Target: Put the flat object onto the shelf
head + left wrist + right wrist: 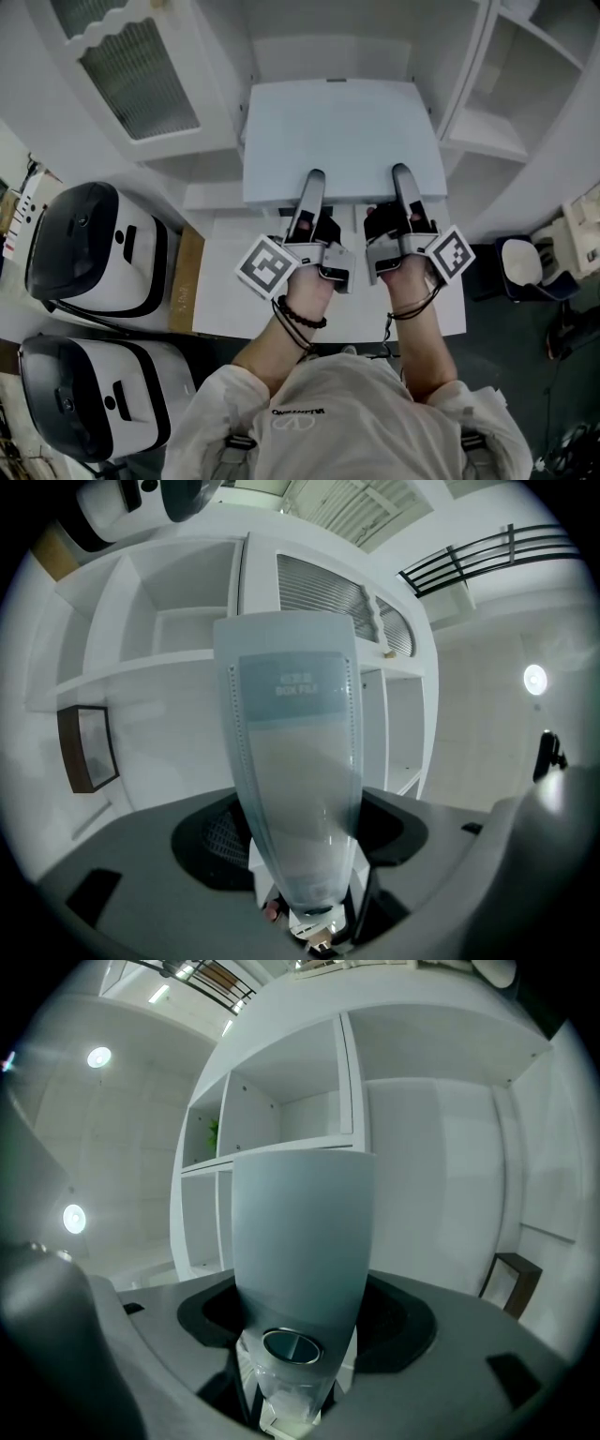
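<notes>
A pale blue, flat plastic box file is held level in front of the white shelf unit, its far edge towards the open middle compartment. Whether it touches a shelf board I cannot tell. The left gripper is clamped on the file's near edge, left of centre, jaws wide across the labelled spine. The right gripper is clamped on the same edge, right of centre, beside the metal-ringed finger hole. Two white-and-black rounded devices sit at the far left.
</notes>
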Demonstrator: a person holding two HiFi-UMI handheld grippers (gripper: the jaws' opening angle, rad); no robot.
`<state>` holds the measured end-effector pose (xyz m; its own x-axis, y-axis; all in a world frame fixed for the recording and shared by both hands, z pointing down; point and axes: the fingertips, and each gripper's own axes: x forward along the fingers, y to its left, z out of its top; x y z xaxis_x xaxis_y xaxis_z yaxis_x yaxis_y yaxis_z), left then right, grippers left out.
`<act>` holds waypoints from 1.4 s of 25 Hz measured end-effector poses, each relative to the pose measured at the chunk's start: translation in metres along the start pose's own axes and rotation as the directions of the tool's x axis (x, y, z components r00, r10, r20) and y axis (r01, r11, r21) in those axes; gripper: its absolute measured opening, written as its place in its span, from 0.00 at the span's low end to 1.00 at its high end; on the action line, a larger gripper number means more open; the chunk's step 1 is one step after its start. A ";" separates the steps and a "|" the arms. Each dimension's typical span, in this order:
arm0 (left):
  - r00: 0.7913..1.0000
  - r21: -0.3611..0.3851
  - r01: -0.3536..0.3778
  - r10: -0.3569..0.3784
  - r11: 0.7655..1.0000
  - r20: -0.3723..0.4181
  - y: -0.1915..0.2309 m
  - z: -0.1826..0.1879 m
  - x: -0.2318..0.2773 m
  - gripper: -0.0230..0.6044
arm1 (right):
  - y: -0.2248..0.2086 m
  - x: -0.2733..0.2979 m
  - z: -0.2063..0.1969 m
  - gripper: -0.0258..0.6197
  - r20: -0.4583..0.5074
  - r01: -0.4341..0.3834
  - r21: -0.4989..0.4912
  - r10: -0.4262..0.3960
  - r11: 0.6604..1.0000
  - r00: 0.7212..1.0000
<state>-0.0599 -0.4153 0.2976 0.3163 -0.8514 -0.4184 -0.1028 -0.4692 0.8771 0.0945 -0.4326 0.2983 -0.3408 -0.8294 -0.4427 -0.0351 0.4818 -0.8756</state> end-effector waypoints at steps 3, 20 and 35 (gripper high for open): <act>1.000 0.000 -0.016 0.016 1.000 0.003 0.005 0.005 0.012 0.52 | -0.003 0.014 0.003 0.53 -0.005 0.005 0.009 -0.005 1.000 1.000; 0.999 0.020 -0.038 0.038 0.999 -0.004 0.021 0.024 0.067 0.52 | -0.018 0.068 0.021 0.53 -0.027 0.038 0.013 -0.038 0.999 0.999; 0.998 0.021 -0.068 0.067 0.997 0.015 0.029 0.035 0.083 0.54 | -0.023 0.082 0.021 0.55 -0.053 0.118 0.002 -0.118 0.993 0.992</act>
<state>-0.0694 -0.5081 0.2798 0.2948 -0.8844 -0.3618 -0.1439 -0.4154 0.8982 0.0874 -0.5181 0.2778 -0.3838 -0.8641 -0.3256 -0.0735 0.3801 -0.9220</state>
